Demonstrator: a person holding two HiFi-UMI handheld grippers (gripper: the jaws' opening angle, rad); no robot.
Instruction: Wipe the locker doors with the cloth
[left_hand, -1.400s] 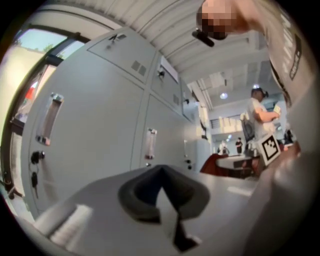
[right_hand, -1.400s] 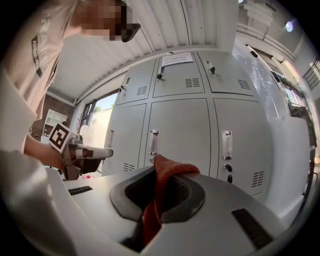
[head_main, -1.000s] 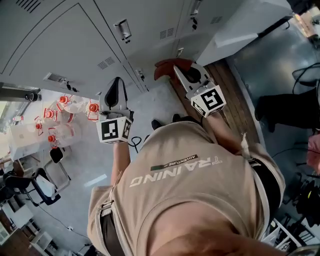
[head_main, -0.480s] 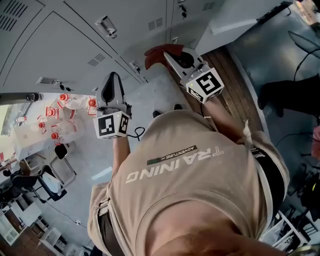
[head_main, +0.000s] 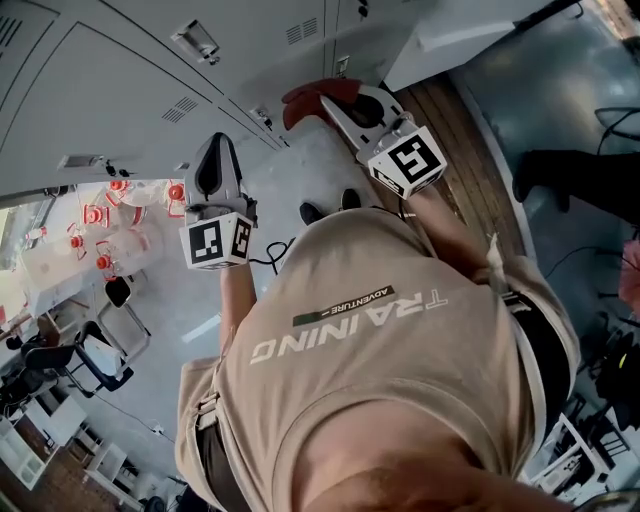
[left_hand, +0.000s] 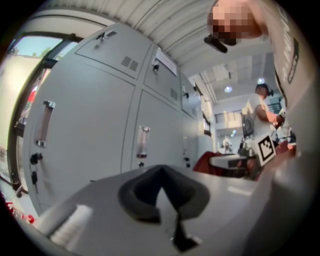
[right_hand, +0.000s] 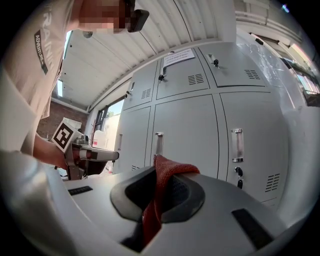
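Note:
Grey locker doors (head_main: 130, 70) fill the top of the head view, and in the right gripper view the doors (right_hand: 185, 130) stand straight ahead. A red cloth (head_main: 300, 98) is clamped in my right gripper (head_main: 330, 102), close to the lockers' lower part. In the right gripper view the cloth (right_hand: 159, 200) sticks up between the shut jaws of the right gripper (right_hand: 162, 167). My left gripper (head_main: 214, 150) is held out left of it, short of the lockers. In its own view the left gripper (left_hand: 161, 172) is shut with nothing in it.
Water jugs with red caps (head_main: 110, 215) stand on the floor at the left, with chairs (head_main: 90, 365) below them. A wooden floor strip (head_main: 475, 150) runs on the right. A dark-clothed person (head_main: 580, 190) is at the right edge. Another person (left_hand: 260, 115) stands farther back.
Both grippers have shifted up and left in the head view, nearer the lockers. The red cloth stays clamped in the right gripper.

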